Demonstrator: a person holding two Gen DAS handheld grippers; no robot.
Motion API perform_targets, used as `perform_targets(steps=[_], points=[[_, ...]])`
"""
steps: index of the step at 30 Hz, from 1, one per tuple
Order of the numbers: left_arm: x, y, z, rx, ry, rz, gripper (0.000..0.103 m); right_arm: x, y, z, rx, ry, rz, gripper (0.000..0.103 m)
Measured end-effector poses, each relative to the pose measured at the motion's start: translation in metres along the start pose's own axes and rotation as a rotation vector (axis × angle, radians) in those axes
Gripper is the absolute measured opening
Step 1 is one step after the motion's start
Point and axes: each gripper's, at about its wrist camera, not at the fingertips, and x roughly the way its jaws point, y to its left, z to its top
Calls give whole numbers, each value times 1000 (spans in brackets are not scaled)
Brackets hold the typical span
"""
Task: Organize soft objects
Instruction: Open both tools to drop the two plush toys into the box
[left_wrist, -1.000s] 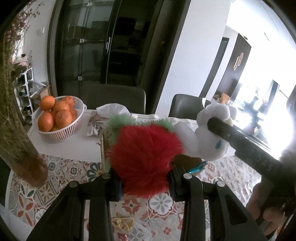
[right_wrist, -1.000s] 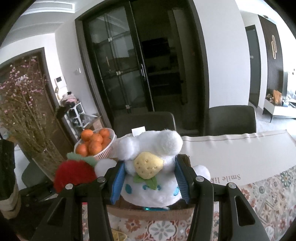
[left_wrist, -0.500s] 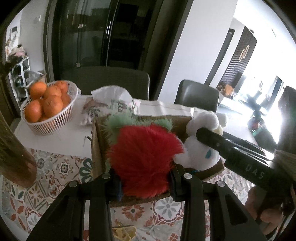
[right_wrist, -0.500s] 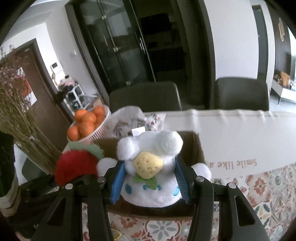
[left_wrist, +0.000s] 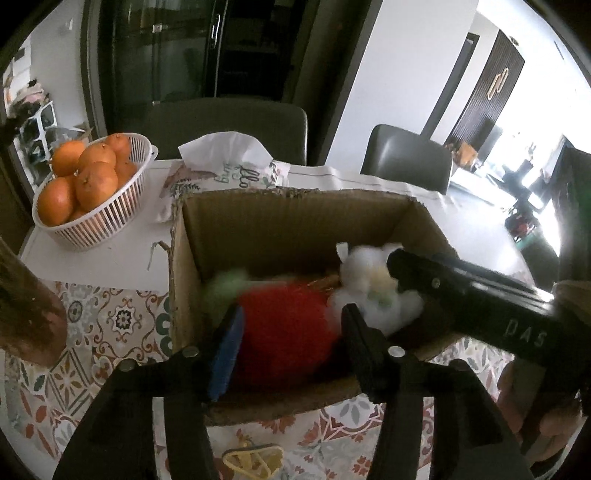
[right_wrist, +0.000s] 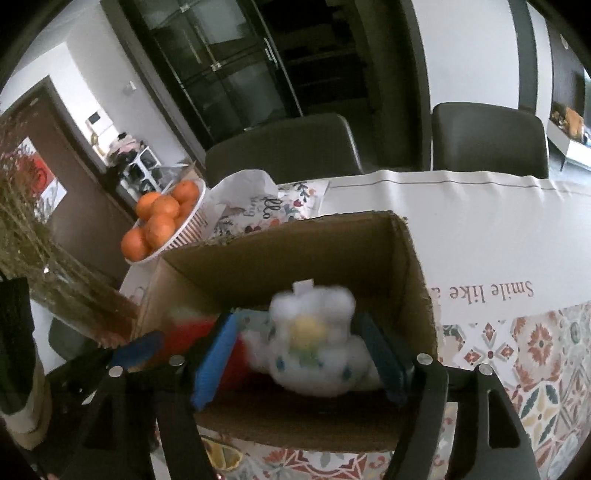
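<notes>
- Left wrist view: the left gripper (left_wrist: 290, 345) hangs over the open cardboard box (left_wrist: 295, 218), and its fingers, which a second ago were clenched tight on the red furry plush (left_wrist: 284, 328), now stand wider than the toy. The plush is blurred and sits low inside the box, its green tuft (left_wrist: 225, 282) toward the left wall, so I judge it has just been let go and is dropping or settling.
- In the same view the right gripper (left_wrist: 406, 273) reaches in from the right, with the white plush (left_wrist: 373, 295) just beside the red one, also blurred and down inside the box.
- On the table (left_wrist: 110, 258) behind the box stand the white basket of oranges (left_wrist: 86, 192) and a tissue pack (left_wrist: 229, 166).
- Right wrist view: the right gripper (right_wrist: 299, 360) has its blue-padded fingers (right_wrist: 214, 360) spread apart, with a gap on either side of the white plush (right_wrist: 314, 343); half a second ago they pinched it. The toy with its yellow strawberry patch (right_wrist: 308, 328) lies within the box walls (right_wrist: 413, 280).
- Both views have tipped down from room level to look into the box.
- Judgement: both soft toys are now delivered; what remains is to lift both grippers clear without snagging fur or the cardboard rim.
</notes>
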Motion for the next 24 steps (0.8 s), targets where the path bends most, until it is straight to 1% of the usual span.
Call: perform_targets(steps=[3,6,13,17,24], points=[[-4,-1,-1,9,-4,17,56,-5,2,1,1,-5,-10,72],[-16,-2,-5,20,-35,35,60,-16,6,-3,-19,-34,-38,72],[-45,-5,-19,31,-67,45,60,-46,21,-16,-56,-97,-56,72],[-60,-5,-29,34,-80,51,60,-60,31,-27,-65,-123,-56,72],[-82,-1,-50,33,-93,84,60,-74,43,-49,-77,-134,-45,72]])
